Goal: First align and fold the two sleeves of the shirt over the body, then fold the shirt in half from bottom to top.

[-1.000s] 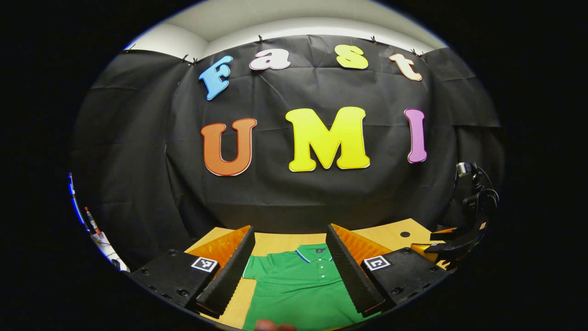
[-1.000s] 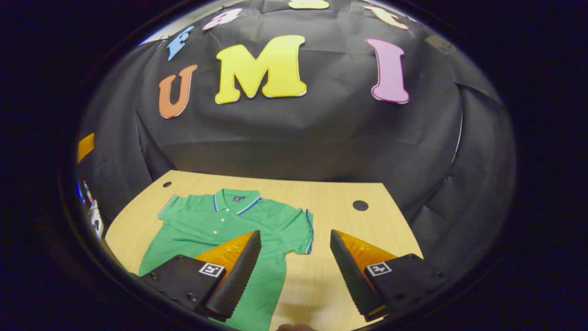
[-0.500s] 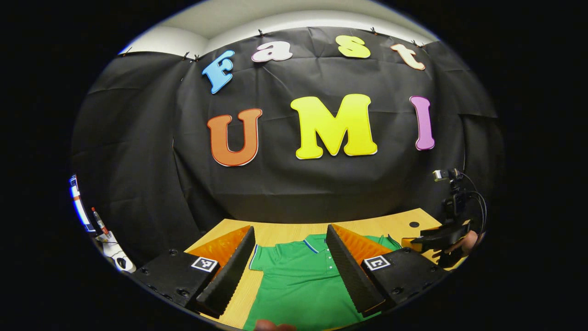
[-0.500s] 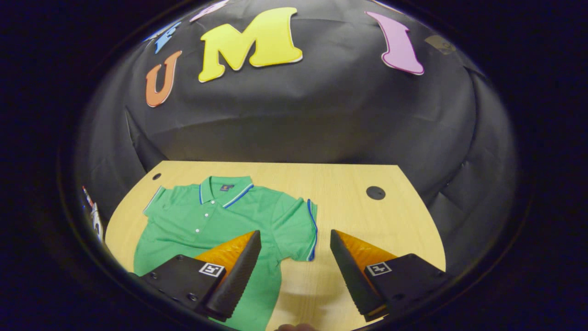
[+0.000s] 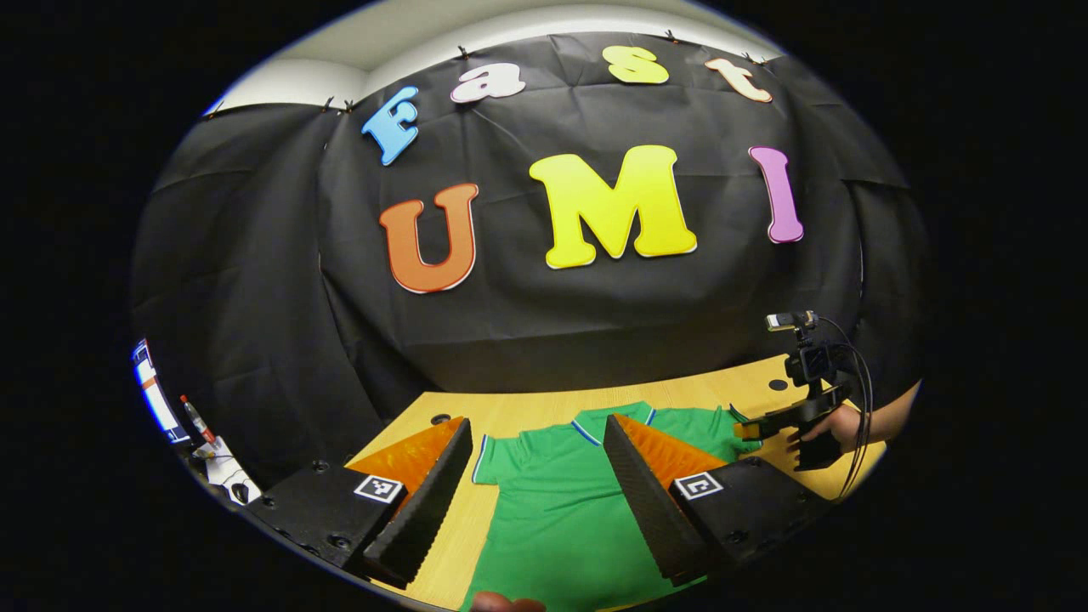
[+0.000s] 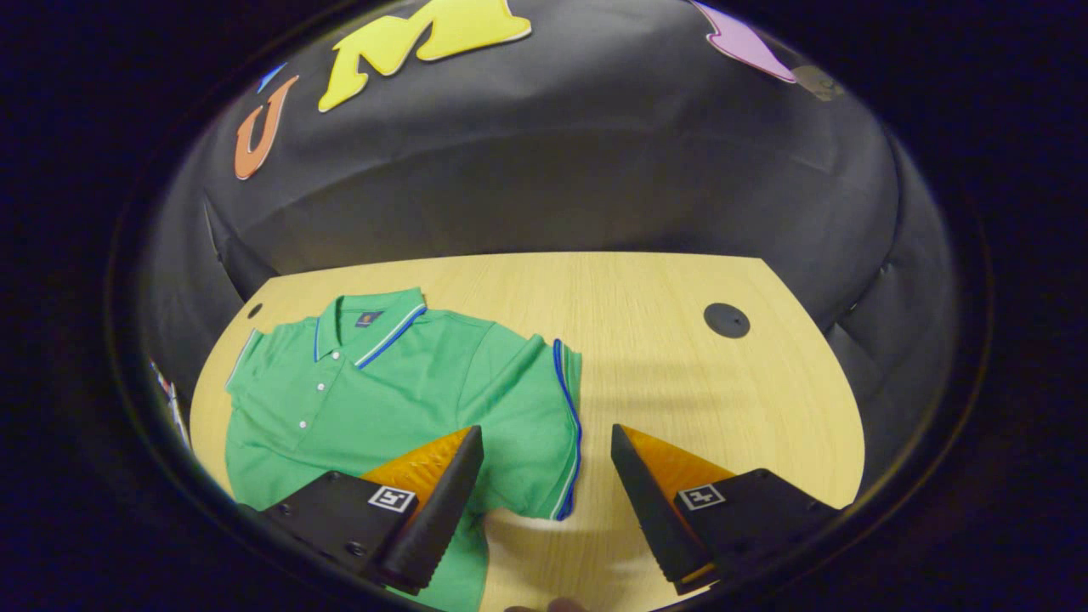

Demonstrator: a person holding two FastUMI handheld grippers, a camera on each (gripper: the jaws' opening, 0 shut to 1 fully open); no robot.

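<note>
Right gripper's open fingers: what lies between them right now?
In the right gripper view, the shirt's blue-trimmed sleeve cuff and bare table lie between the right gripper's fingers.

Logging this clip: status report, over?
Both tools open, left tool, right tool above sleeve edge. Green shirt flat on table, unfolded. Nothing blocking.

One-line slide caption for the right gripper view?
Open right gripper hovers above the blue-trimmed sleeve of a green polo shirt lying flat, unfolded, on the wooden table.

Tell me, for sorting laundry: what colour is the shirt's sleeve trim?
Blue, edging the green shirt's sleeve trim; clearest in the right gripper view.
</note>
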